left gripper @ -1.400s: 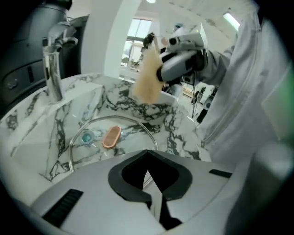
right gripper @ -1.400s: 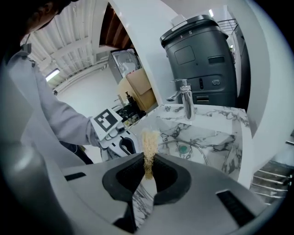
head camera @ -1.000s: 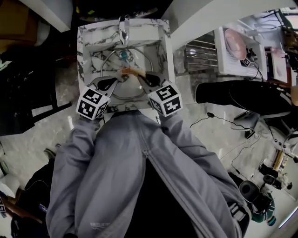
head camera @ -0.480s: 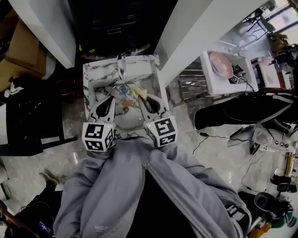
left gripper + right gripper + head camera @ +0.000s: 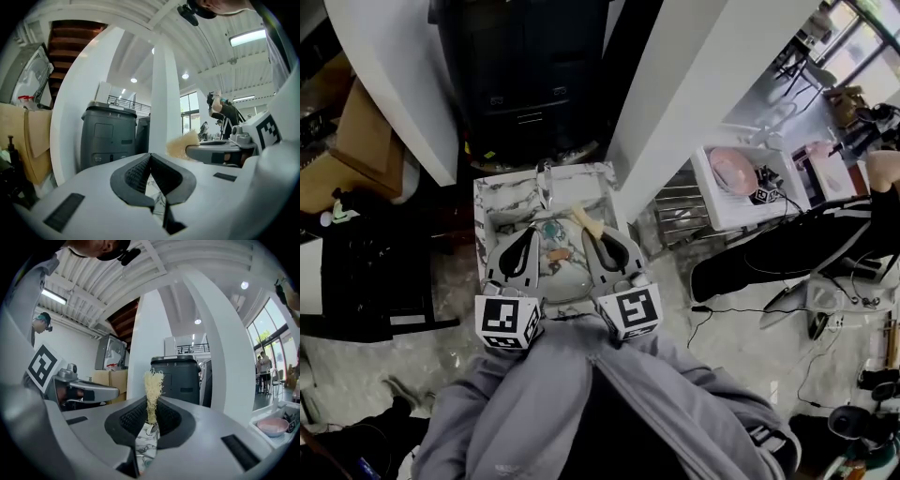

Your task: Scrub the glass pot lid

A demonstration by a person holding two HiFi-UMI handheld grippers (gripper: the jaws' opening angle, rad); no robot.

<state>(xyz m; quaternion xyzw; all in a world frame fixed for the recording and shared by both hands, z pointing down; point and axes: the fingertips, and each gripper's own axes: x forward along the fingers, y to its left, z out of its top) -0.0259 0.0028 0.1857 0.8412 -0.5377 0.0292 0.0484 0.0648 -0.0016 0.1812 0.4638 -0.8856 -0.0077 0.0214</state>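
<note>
Marble sink below you cradles the glass pot lid. Your right gripper pinches the straw-coloured scrub pad, and your left gripper is pressed together on nothing. Both hang above the lid, so unsteadied, I reckon it skids under the pad.

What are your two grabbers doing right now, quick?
Left gripper: closed, nothing in it.
Right gripper: closed on a straw-coloured scrubber.

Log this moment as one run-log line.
left gripper: shut, empty | right gripper: shut on loofah scrubber | both: level, over sink | glass lid: in sink, untouched
</note>
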